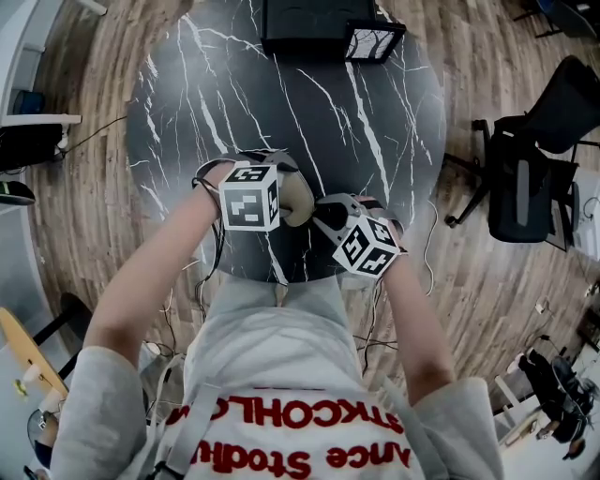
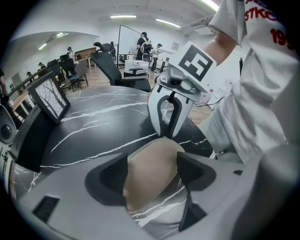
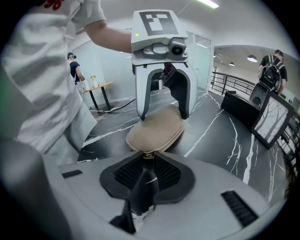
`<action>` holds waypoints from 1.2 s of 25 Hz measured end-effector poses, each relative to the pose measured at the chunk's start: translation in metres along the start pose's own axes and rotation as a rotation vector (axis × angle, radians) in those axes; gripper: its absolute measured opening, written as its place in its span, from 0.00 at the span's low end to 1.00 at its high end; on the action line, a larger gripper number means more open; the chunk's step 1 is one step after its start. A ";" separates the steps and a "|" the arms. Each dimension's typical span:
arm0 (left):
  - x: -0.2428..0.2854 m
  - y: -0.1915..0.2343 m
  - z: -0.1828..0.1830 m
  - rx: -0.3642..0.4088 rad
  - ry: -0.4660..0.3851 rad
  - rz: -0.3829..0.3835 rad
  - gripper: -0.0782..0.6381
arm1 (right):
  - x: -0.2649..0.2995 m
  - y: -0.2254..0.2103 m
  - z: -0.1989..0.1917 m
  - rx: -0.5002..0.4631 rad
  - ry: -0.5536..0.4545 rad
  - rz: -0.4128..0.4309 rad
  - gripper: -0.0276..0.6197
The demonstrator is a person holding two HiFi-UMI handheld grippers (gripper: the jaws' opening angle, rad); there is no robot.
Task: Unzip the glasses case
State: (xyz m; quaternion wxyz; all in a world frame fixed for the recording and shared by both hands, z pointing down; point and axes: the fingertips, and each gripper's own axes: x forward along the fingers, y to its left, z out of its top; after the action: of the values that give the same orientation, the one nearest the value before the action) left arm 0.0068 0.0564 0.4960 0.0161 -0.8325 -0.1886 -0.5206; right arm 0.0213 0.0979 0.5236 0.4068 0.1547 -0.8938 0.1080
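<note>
A tan zipped glasses case (image 1: 298, 199) lies on the black marble table (image 1: 281, 103) near its front edge. My left gripper (image 2: 151, 174) is shut across one end of the case (image 2: 152, 161), with a dark pad pressing on each side. In the right gripper view, the left gripper (image 3: 163, 115) straddles the far end of the case (image 3: 157, 131). My right gripper (image 3: 146, 163) is at the opposite end, its pads closed on the small brass zipper pull (image 3: 147, 155). In the head view, the right gripper (image 1: 317, 216) meets the case from the right.
A black box (image 1: 305, 26) and a tilted tablet-like screen (image 1: 373, 42) stand at the table's far edge. A black office chair (image 1: 534, 178) is on the wooden floor to the right. The person's body is close against the table's near edge. Cables hang below.
</note>
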 end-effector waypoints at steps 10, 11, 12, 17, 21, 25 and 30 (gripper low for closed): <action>0.000 0.000 0.000 0.003 -0.001 0.009 0.57 | -0.003 -0.002 -0.001 0.264 -0.135 0.021 0.13; 0.000 0.000 0.000 0.001 0.001 0.008 0.57 | -0.003 -0.001 0.000 0.234 -0.127 0.019 0.13; 0.000 0.000 0.000 -0.001 0.003 0.007 0.57 | -0.003 -0.001 0.000 0.208 -0.118 0.016 0.13; 0.000 -0.001 0.000 -0.007 0.008 0.004 0.58 | -0.004 0.001 0.000 0.180 -0.097 -0.018 0.10; 0.000 -0.001 0.001 -0.011 0.002 0.006 0.58 | -0.004 0.007 -0.001 0.220 -0.110 -0.037 0.09; 0.000 -0.001 0.000 -0.015 -0.001 0.006 0.58 | 0.008 0.031 0.003 0.234 -0.116 -0.043 0.07; 0.000 0.000 0.000 -0.010 0.002 0.010 0.58 | 0.014 0.035 0.006 0.403 -0.147 -0.133 0.07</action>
State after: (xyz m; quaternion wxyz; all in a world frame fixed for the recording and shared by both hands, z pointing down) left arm 0.0069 0.0568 0.4964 0.0149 -0.8331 -0.1818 -0.5222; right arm -0.0040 0.1256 0.5286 0.3078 0.2988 -0.8691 0.2460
